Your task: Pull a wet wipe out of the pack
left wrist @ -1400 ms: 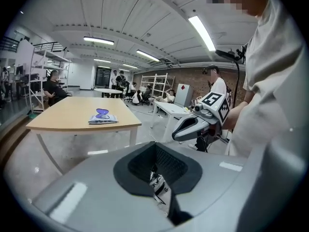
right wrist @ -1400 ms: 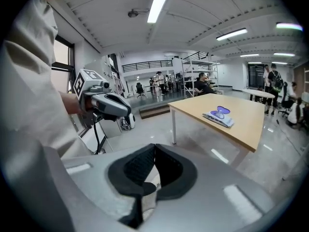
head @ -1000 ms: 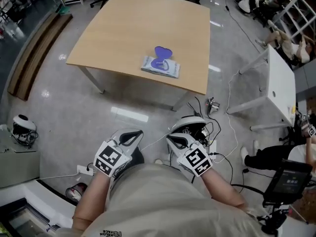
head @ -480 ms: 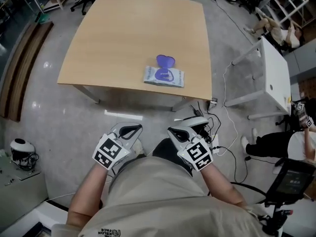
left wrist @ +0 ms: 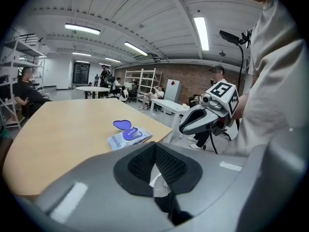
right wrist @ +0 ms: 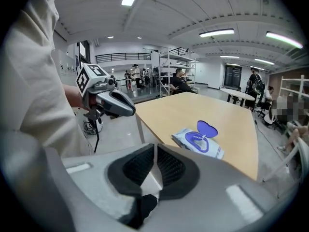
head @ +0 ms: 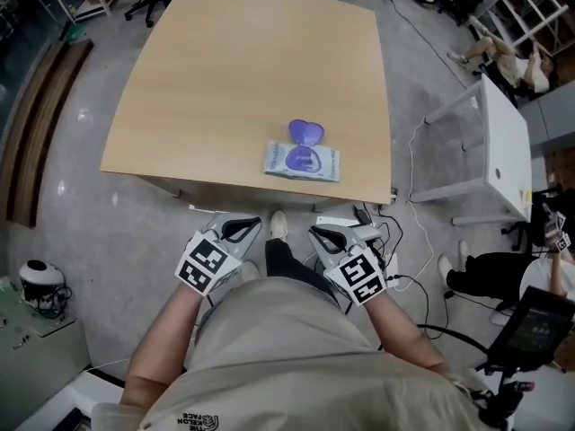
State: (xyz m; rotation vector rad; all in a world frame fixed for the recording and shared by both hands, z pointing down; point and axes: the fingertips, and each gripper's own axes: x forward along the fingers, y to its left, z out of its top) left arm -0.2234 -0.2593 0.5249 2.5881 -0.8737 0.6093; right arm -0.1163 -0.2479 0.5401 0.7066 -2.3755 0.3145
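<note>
Head view: left gripper, right gripper are held closed, empty; soft, light wipe pack is best pinched at its open lid.

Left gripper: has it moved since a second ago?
Yes. The left gripper has come forward, toward the table's near edge; the floor gap between them has shrunk.

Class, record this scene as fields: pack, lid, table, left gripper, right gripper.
pack: wet wipes, lying flat near the table's near edge
lid: purple, flipped open
table: light wood
left gripper: jaws together, empty, short of the table
right gripper: jaws together, empty, short of the table
</note>
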